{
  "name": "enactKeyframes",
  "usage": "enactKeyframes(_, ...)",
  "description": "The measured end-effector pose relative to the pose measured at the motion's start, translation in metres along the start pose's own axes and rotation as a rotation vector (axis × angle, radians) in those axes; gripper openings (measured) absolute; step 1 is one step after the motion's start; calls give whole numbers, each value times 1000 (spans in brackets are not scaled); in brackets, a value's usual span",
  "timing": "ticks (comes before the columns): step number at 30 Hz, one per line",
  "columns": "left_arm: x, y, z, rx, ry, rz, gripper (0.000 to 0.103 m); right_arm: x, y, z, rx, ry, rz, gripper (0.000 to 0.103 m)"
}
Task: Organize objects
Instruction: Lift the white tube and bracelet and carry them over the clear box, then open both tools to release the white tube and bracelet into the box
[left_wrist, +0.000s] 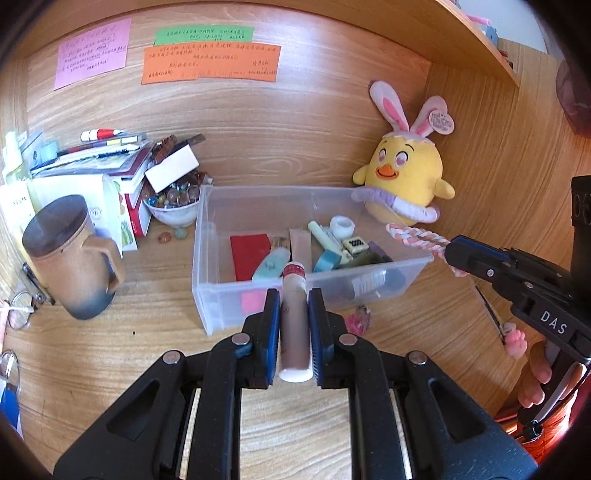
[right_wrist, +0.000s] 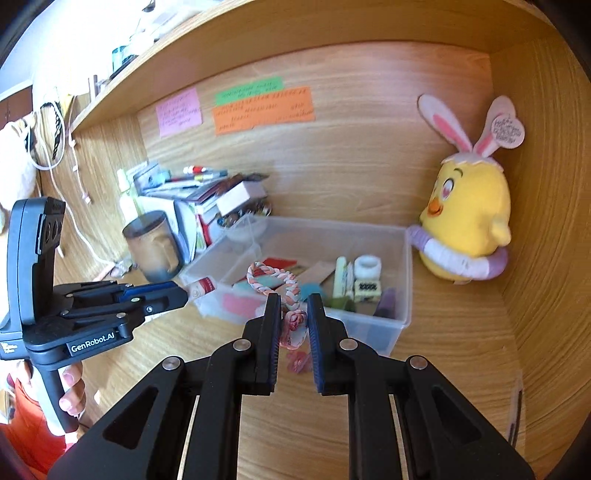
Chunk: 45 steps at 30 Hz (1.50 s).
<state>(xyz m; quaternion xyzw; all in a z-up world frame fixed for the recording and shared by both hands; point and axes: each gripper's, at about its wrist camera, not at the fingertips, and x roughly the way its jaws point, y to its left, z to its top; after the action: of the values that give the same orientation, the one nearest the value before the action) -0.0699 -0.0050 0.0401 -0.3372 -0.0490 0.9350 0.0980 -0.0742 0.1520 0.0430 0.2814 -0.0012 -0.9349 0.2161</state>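
A clear plastic bin (left_wrist: 207, 236) (right_wrist: 404, 266) sits on the wooden desk and holds several small items. My left gripper (left_wrist: 293, 295) is shut on a brown tube with a red-and-white label (left_wrist: 294, 314), its tip over the bin's front wall; the tube's end shows in the right wrist view (right_wrist: 202, 287). My right gripper (right_wrist: 292, 302) is shut on a pink-and-white braided cord (right_wrist: 275, 278) with a pink charm, held above the bin's front edge. The cord also shows in the left wrist view (left_wrist: 417, 236) at the bin's right corner.
A yellow chick plush with bunny ears (left_wrist: 406, 173) (right_wrist: 467, 225) leans at the bin's right rear. A brown lidded mug (left_wrist: 70, 254), stacked books (left_wrist: 107, 166) and a bowl of marbles (left_wrist: 171, 201) stand left. A pink trinket (left_wrist: 358, 319) lies before the bin.
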Motion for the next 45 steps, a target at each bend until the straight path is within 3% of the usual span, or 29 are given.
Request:
enactKeyframes(11,15,1,28,12,-21,15,14,26,-25,18,27,-2,-34,13)
enactKeyframes(17,38,5,35,7,14,23,14,44,-31,24,27,17,-41,13)
enactKeyframes(30,84,0,35,17,111,-45,14,89,-37,19,12,116,-59,13)
enactKeyframes(38,91,8,34,8,121,-4,16,108,-40,12,18,162,-80,14)
enactKeyframes(41,90,14,35,-2,119,8,24,110,-41,10,6,165,-112,15)
enactKeyframes(43,87,15,36,1,111,25,37,110,-40,10,-5,168,-122,17)
enactKeyframes(45,82,15,36,15,91,44,42,108,-38,11,-19,166,-124,20)
